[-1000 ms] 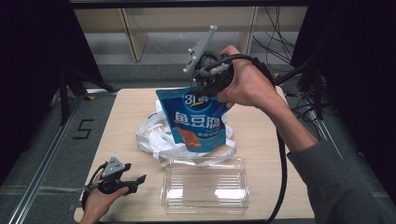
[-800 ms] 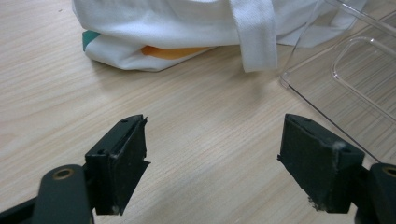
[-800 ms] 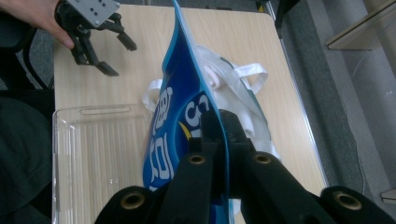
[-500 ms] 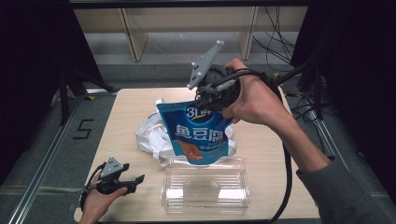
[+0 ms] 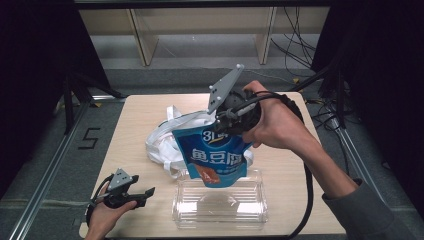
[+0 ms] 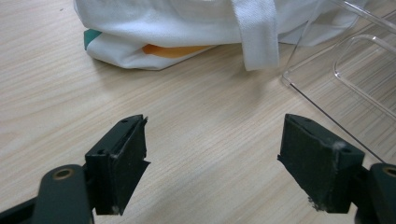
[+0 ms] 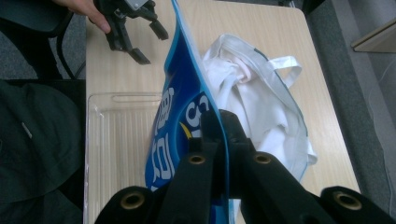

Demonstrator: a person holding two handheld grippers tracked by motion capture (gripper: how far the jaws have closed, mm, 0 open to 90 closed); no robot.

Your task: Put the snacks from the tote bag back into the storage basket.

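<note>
Above the table's middle, the right gripper point(image 5: 227, 125) pinches the top edge of a glossy blue snack pouch with white lettering point(image 5: 215, 159), its jaws clamped on it. The pouch hangs over the far rim of a clear ribbed plastic tray point(image 5: 220, 210), just in front of a crumpled white cloth tote bag point(image 5: 165, 142). Near the wooden table's point(image 5: 135, 120) front left corner, the left gripper point(image 5: 145, 195) rests with jaws wide apart, holding nothing.
</note>
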